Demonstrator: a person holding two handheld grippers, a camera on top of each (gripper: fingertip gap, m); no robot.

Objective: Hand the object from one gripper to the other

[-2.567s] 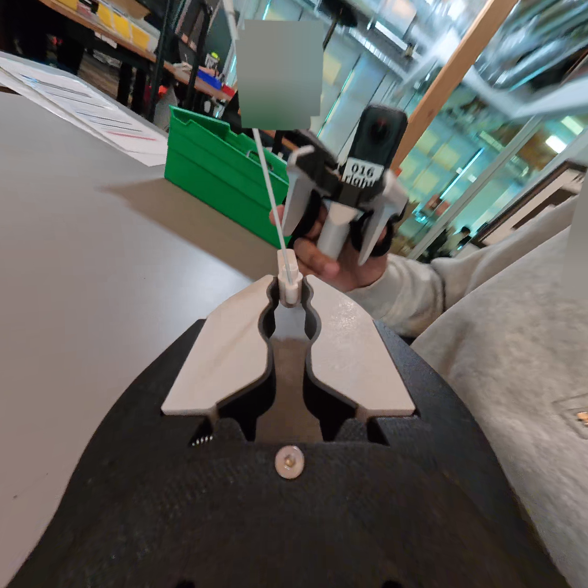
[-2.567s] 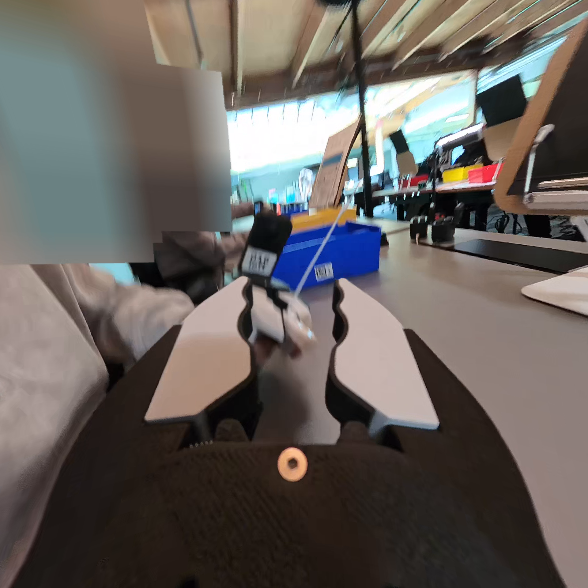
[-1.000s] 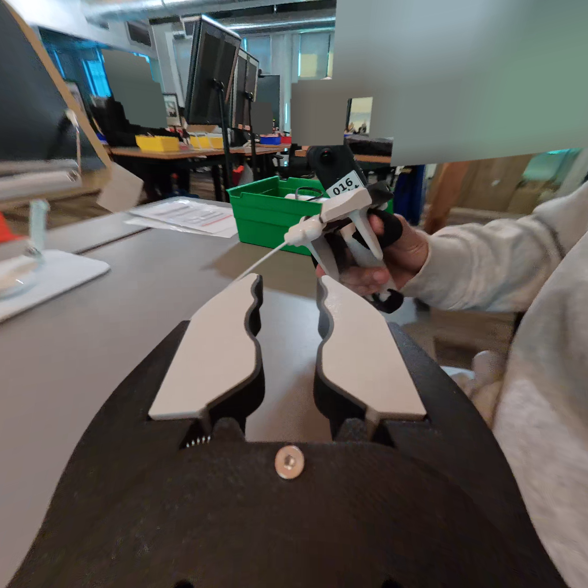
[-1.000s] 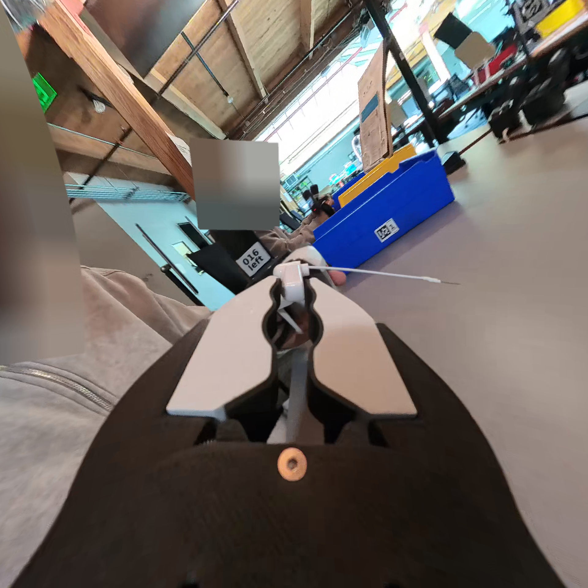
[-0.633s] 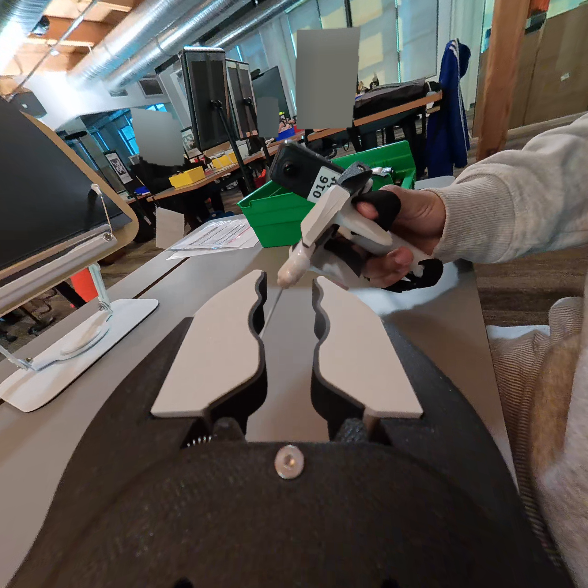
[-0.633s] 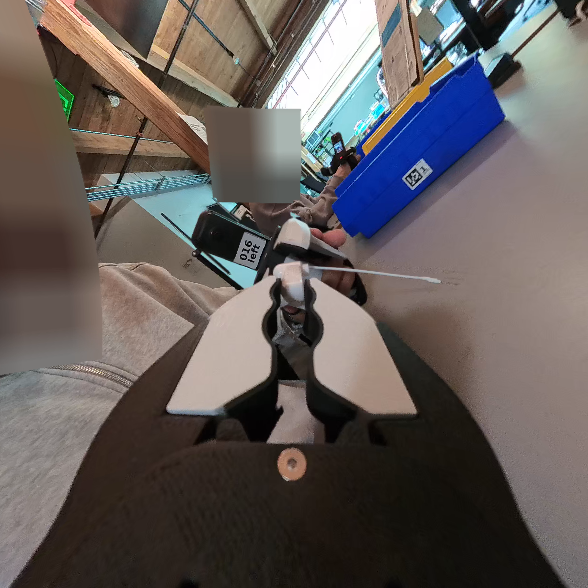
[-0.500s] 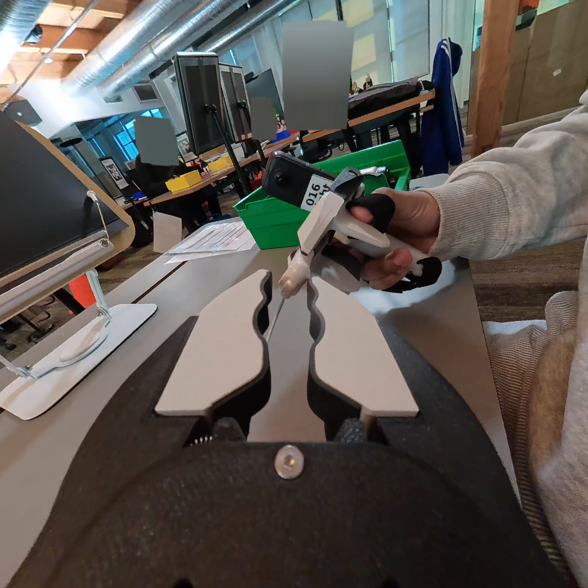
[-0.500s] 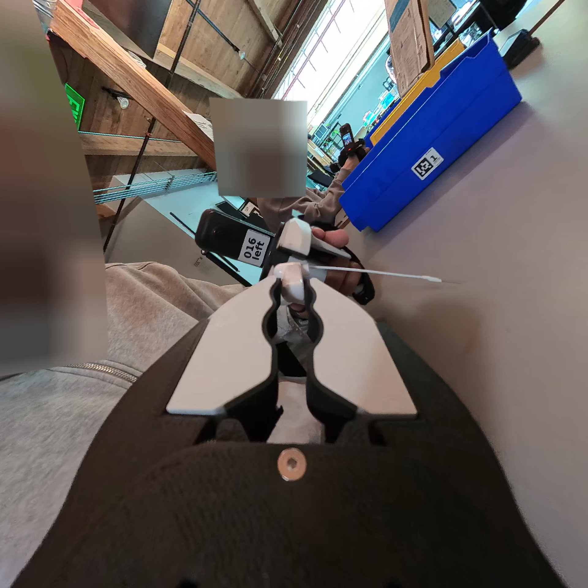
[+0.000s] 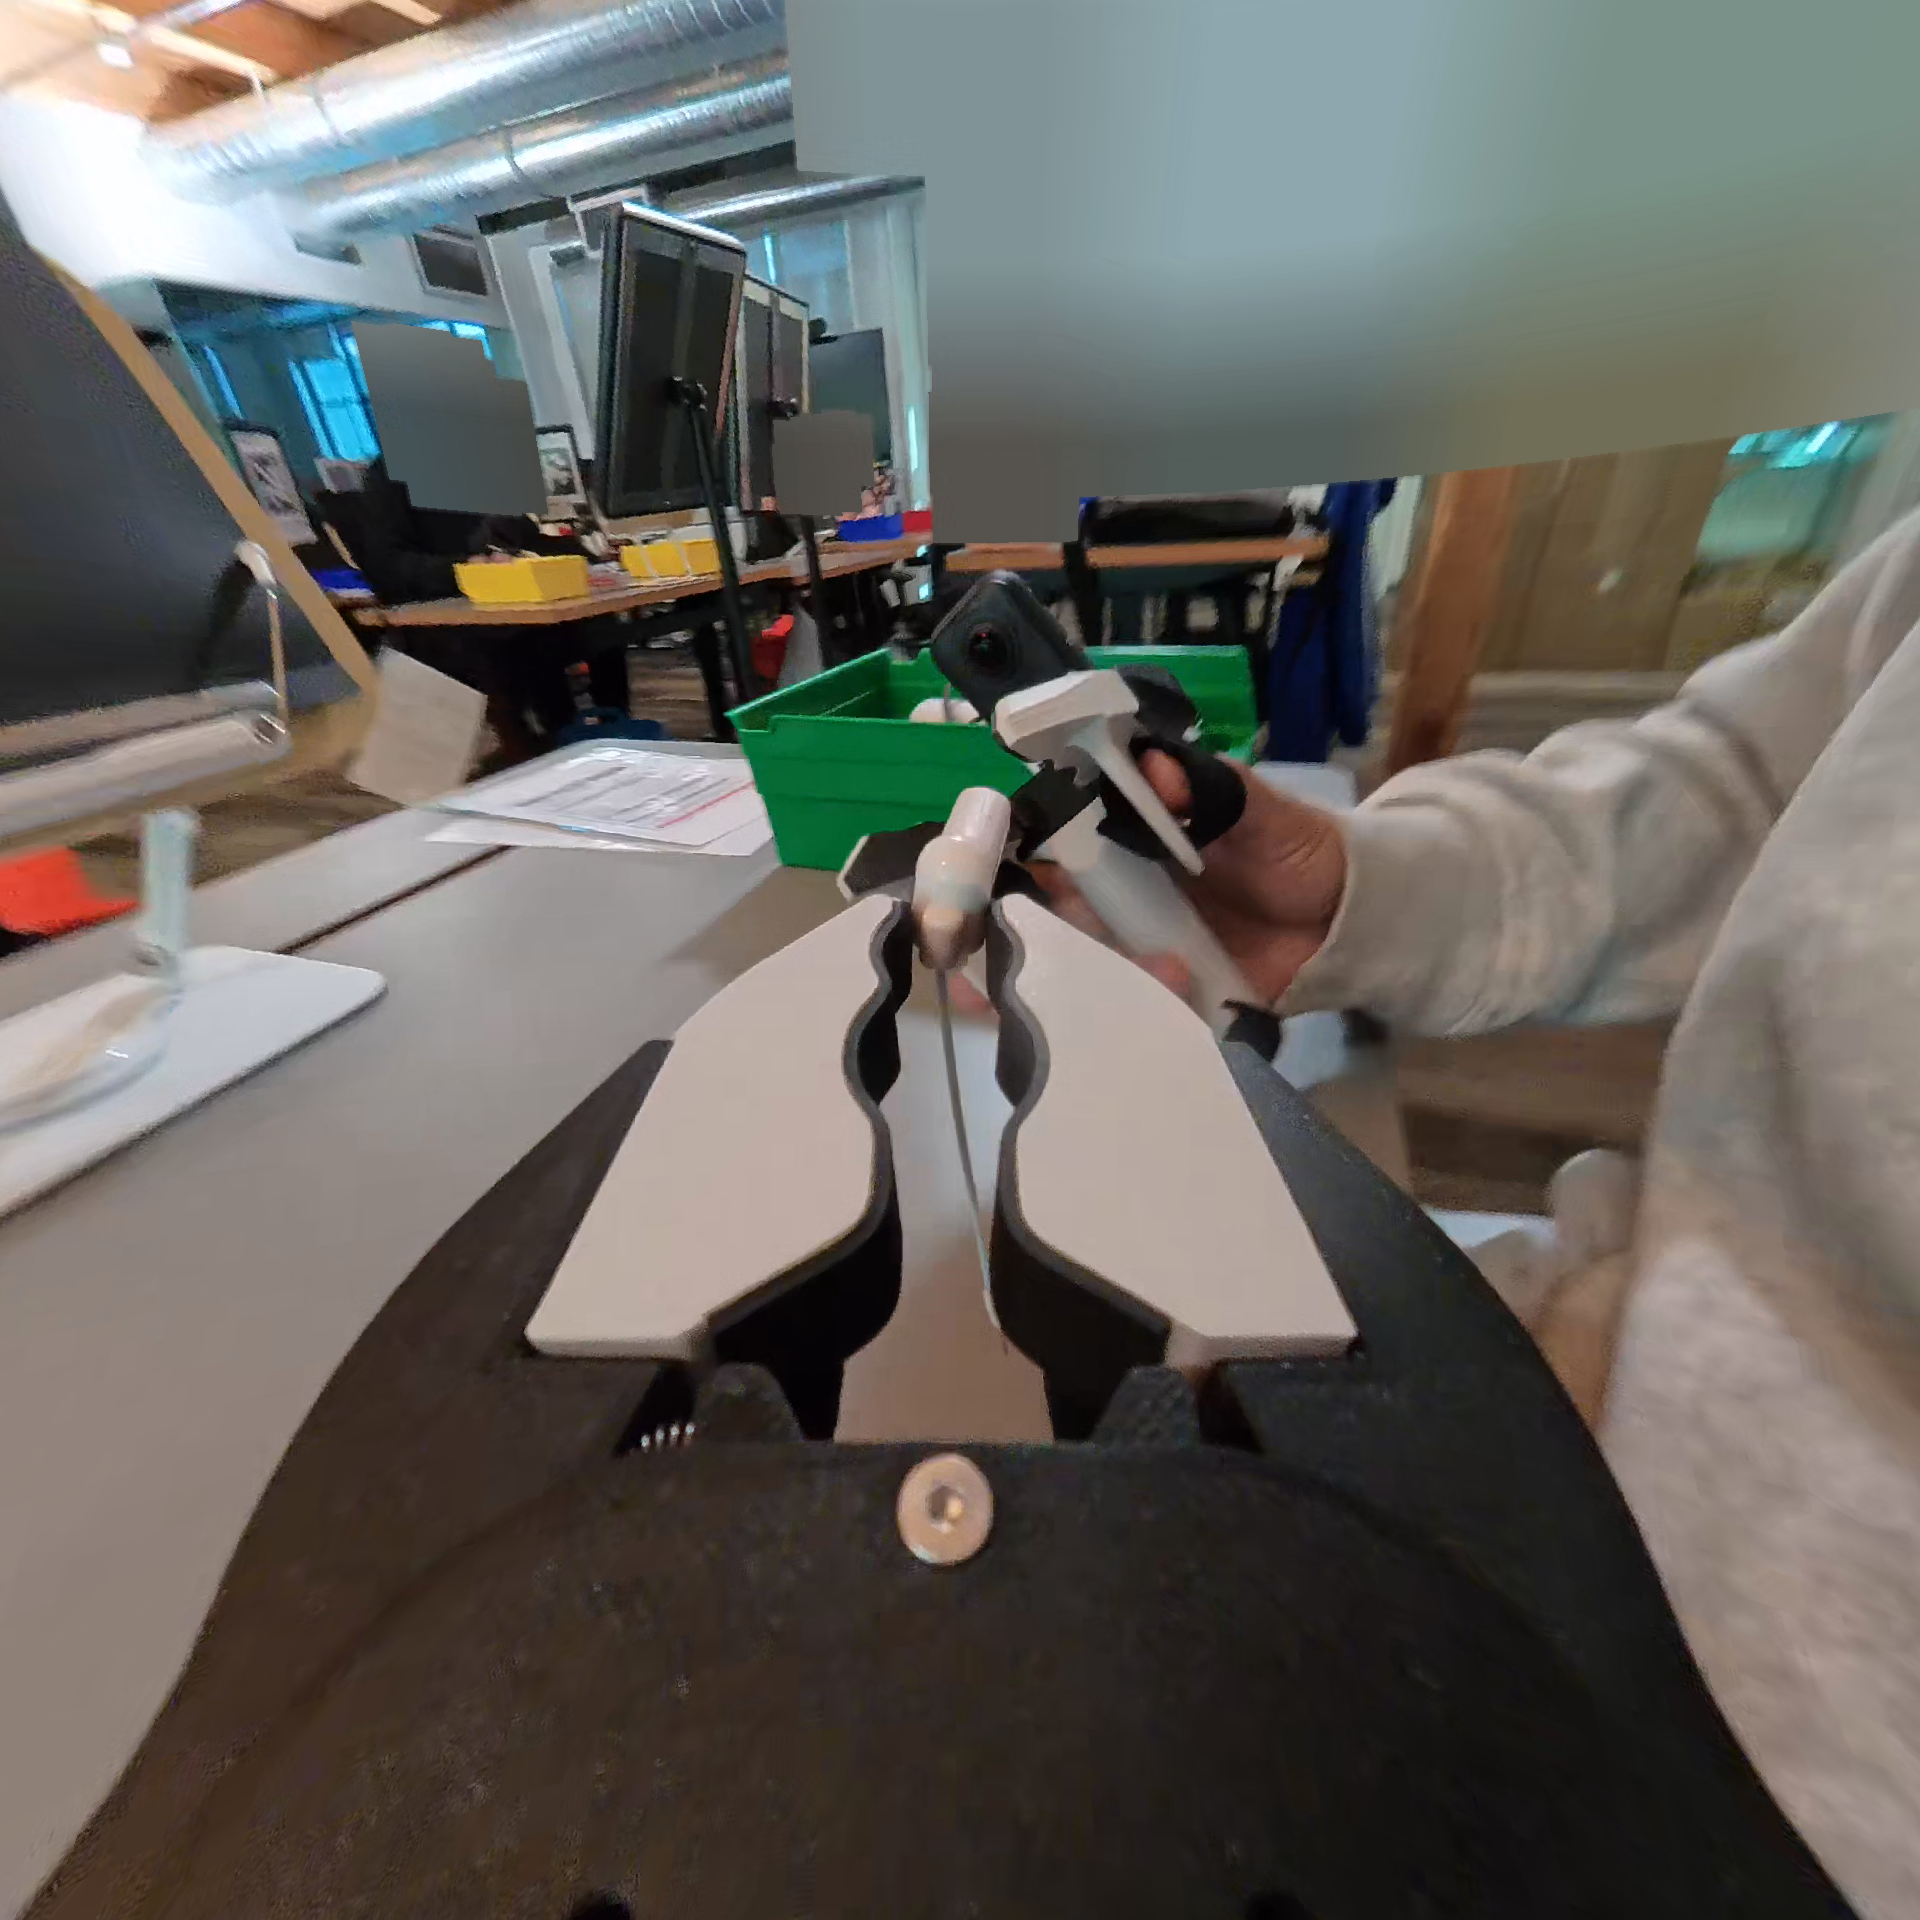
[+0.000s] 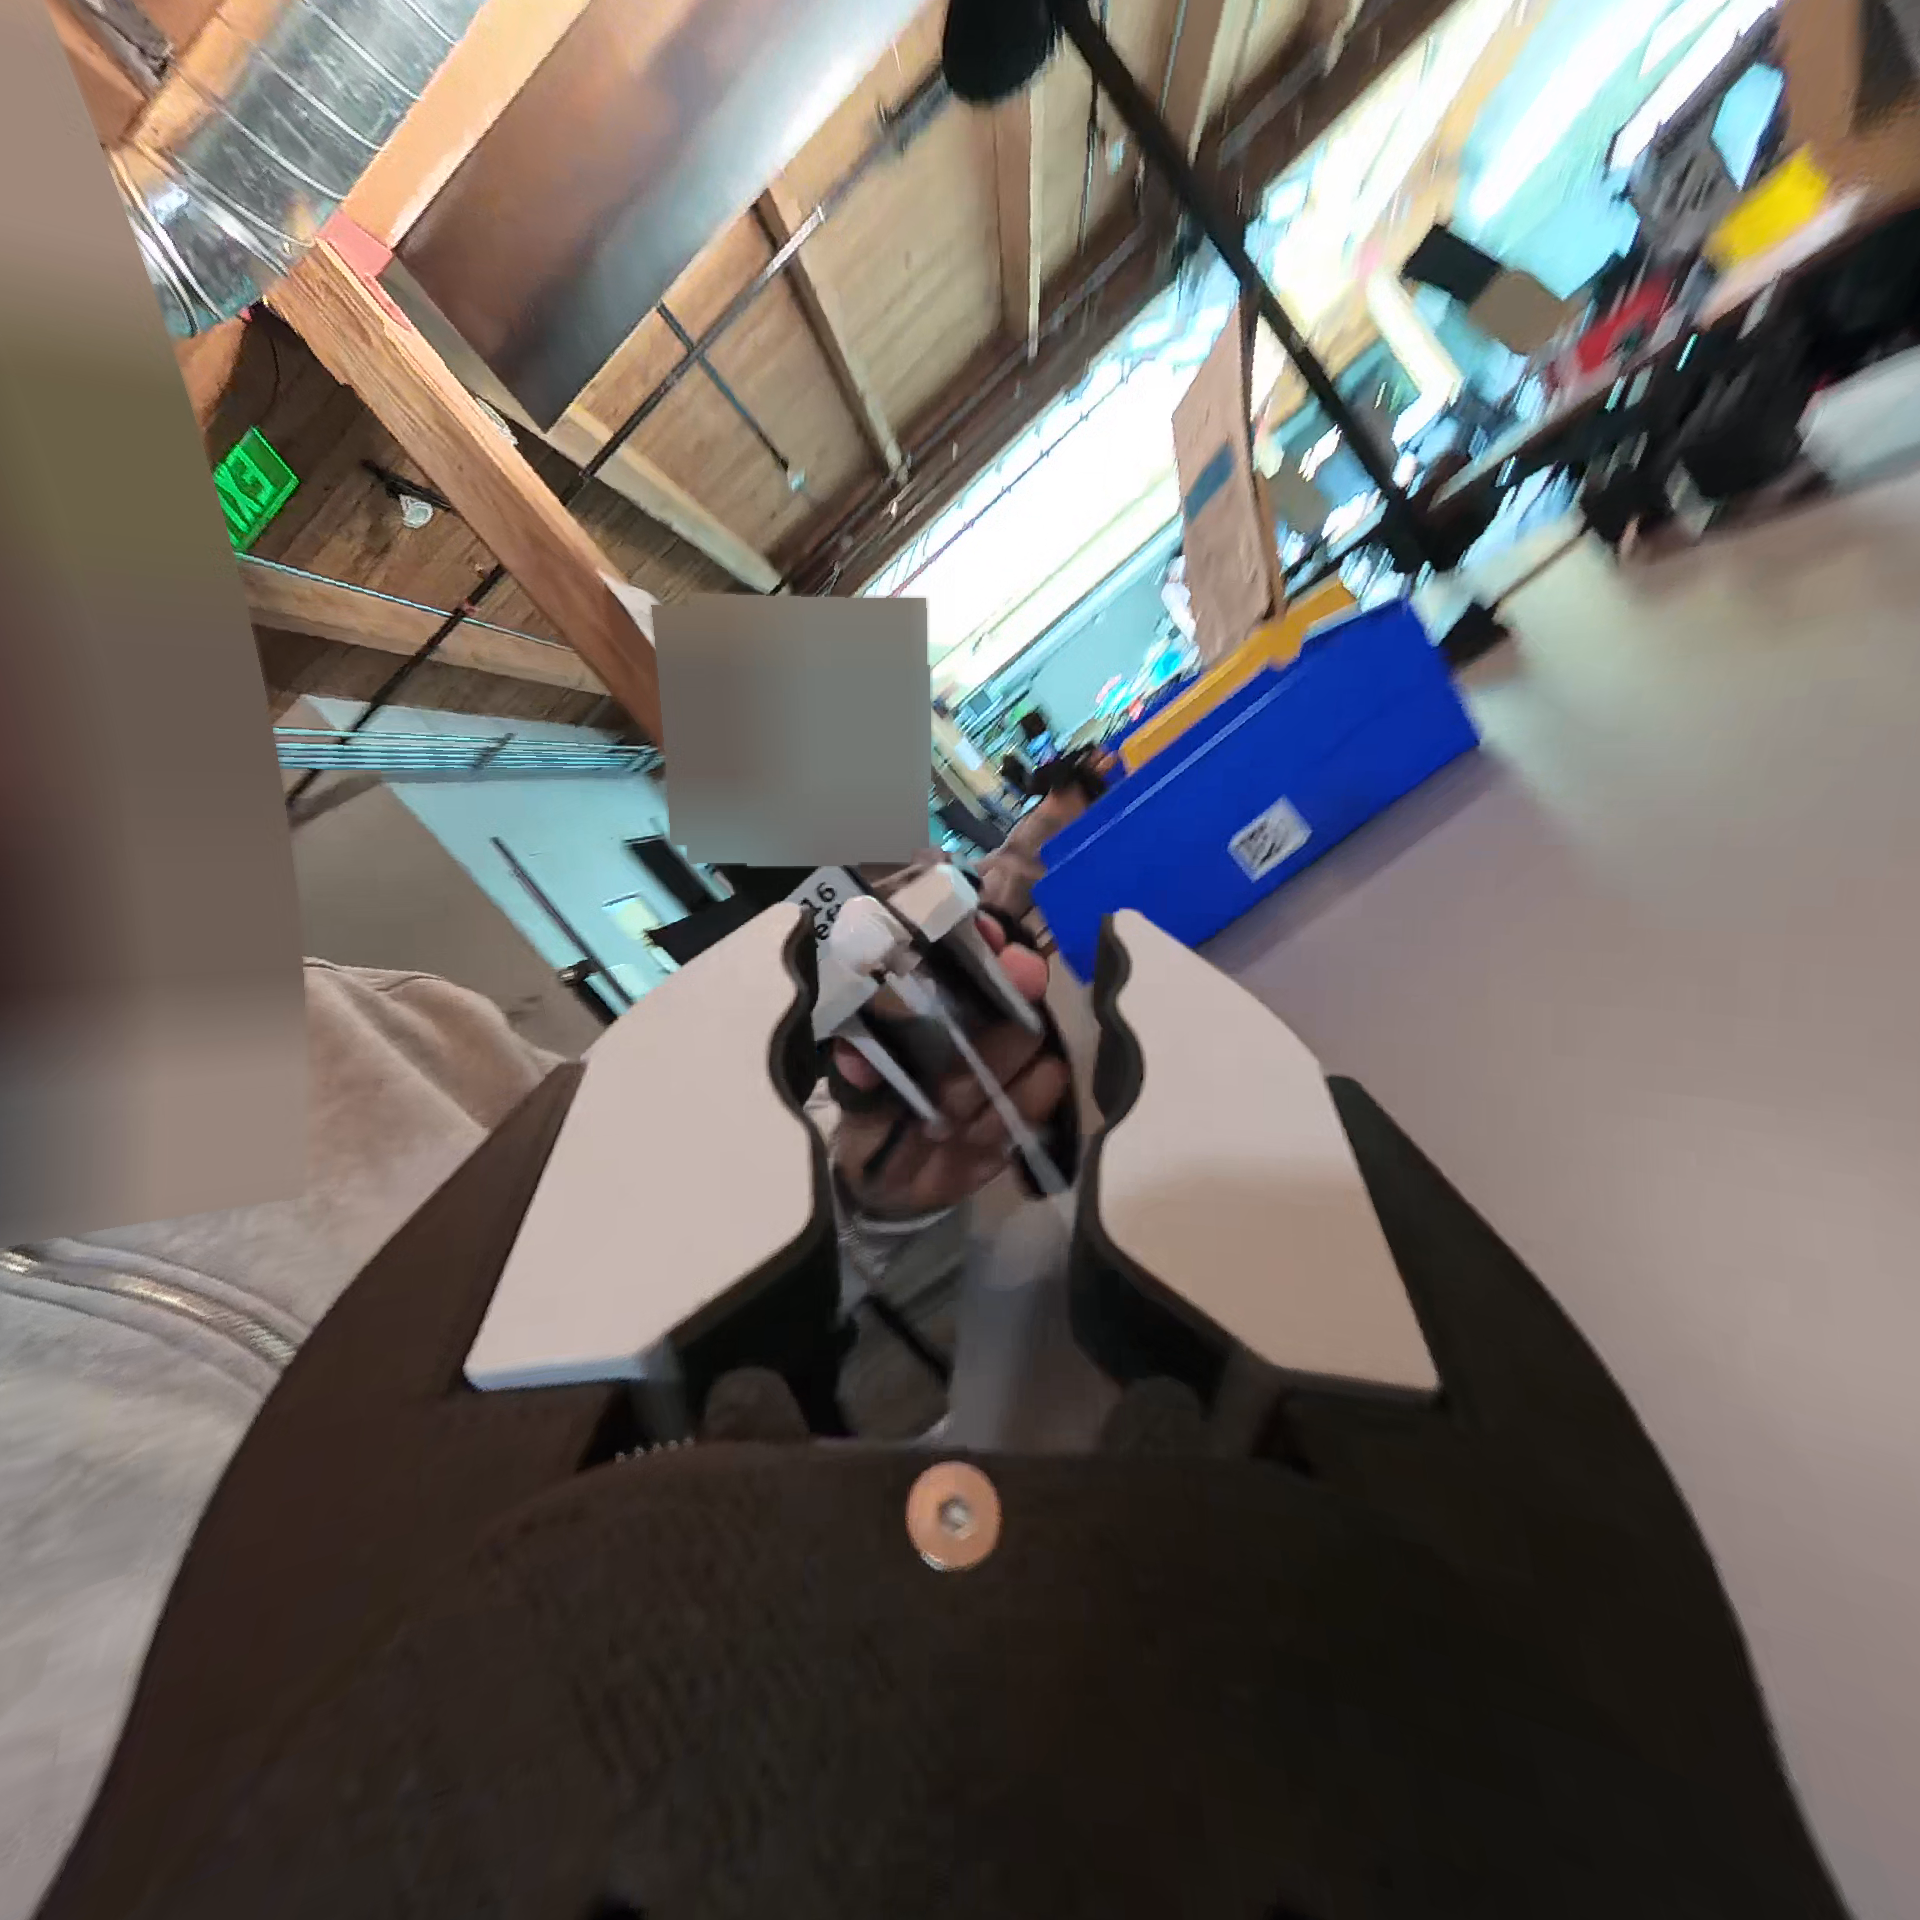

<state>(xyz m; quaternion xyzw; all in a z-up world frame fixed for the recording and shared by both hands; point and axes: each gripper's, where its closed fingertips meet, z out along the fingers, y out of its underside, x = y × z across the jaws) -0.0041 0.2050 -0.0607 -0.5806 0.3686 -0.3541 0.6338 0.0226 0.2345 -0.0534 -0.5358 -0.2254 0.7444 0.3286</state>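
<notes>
1. The left gripper [image 9: 943, 925] is clenched on the white cap end of the object [image 9: 954, 868], a thin white stick with a cap, pinched right at the fingertips.
2. The stick's thin shaft runs back from the cap between the two left fingers [image 9: 748, 1132], toward the camera.
3. The right gripper [image 10: 951, 945] is released; its jaws stand well apart and hold nothing.
4. In the right wrist view the object [image 10: 868, 940] shows beyond the open jaws, just past the left-hand fingertip, blurred by motion.
5. In the left wrist view the right gripper [image 9: 1060, 790] sits just behind the cap, held in a hand [image 9: 1262, 862] with a grey sleeve [image 9: 1538, 883].
6. A grey table [image 9: 312, 1143] lies below; a green bin [image 9: 862, 769] stands on it beyond the grippers, with papers [image 9: 613, 800] to its left.
7. A blue bin [image 10: 1257, 800] stands on the table in the right wrist view.
</notes>
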